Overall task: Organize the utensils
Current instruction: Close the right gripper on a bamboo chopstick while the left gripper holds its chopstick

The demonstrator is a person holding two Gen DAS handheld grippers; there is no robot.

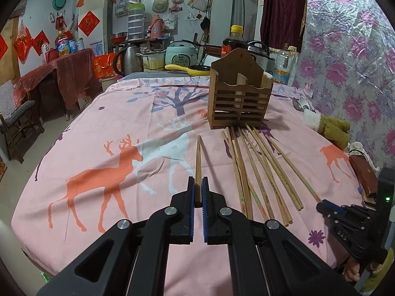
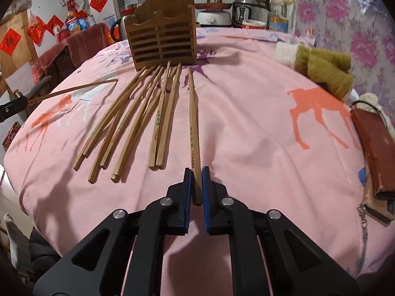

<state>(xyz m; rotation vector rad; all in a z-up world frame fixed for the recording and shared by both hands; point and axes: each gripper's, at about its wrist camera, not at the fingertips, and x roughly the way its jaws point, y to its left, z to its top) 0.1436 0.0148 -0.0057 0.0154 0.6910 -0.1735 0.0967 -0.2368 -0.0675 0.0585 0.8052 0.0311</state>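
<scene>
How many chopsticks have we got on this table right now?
About 10: 8 in the fan before the holder, one stick in the right hand-held gripper, and one, perhaps a pair, in the left hand-held gripper. Overlaps may hide more.

We count one wooden holder [image 2: 161, 42] ahead of the right gripper [image 2: 196, 187], one chopstick [image 2: 193, 133] between its fingers, one chopstick [image 1: 198, 165] in the left gripper [image 1: 197, 192], and roughly ten loose chopsticks [image 2: 133, 120] left of the right gripper.
</scene>
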